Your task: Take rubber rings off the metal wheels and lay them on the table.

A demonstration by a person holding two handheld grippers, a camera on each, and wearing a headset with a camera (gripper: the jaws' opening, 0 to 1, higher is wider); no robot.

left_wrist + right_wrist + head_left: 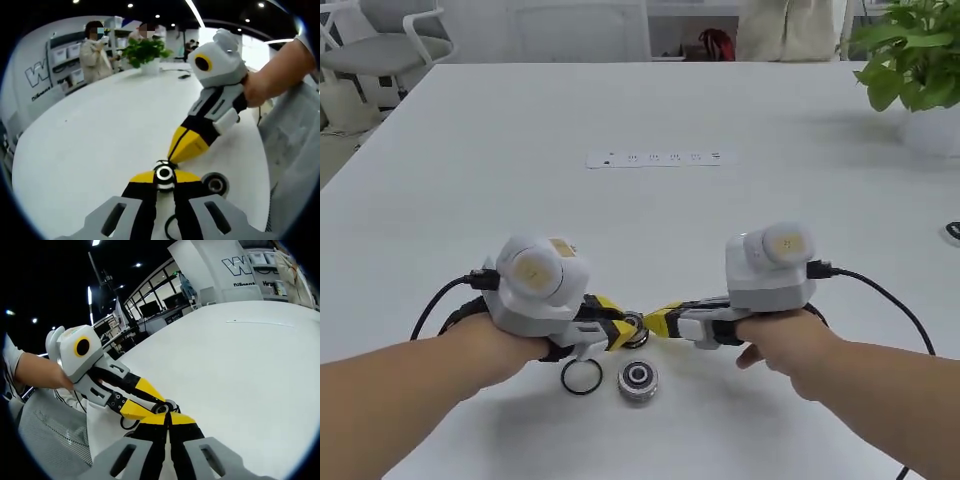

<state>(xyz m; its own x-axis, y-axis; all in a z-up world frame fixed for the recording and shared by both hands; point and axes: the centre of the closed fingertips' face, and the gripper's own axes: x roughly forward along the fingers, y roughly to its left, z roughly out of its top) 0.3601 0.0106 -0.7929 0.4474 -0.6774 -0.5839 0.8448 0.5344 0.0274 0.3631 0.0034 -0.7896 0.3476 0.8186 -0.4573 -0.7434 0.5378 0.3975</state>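
My left gripper (623, 331) is shut on a small metal wheel (636, 329) and holds it just above the white table (650, 230). In the left gripper view the wheel (164, 173) sits between my yellow tips, its black rubber ring around the rim. My right gripper (654, 320) meets it from the right, jaws shut, with the tips pinching the ring's edge (169, 161). In the right gripper view my jaws (169, 416) close right at the wheel (163, 408). A loose rubber ring (581, 376) and a bare metal wheel (638, 380) lie on the table just below.
A white power strip (655, 158) lies mid-table. A potted plant (910, 55) stands at the far right corner. Black cables (880, 295) trail from both grippers. A chair (380, 40) stands beyond the far left edge. Two people (97, 50) stand behind the table.
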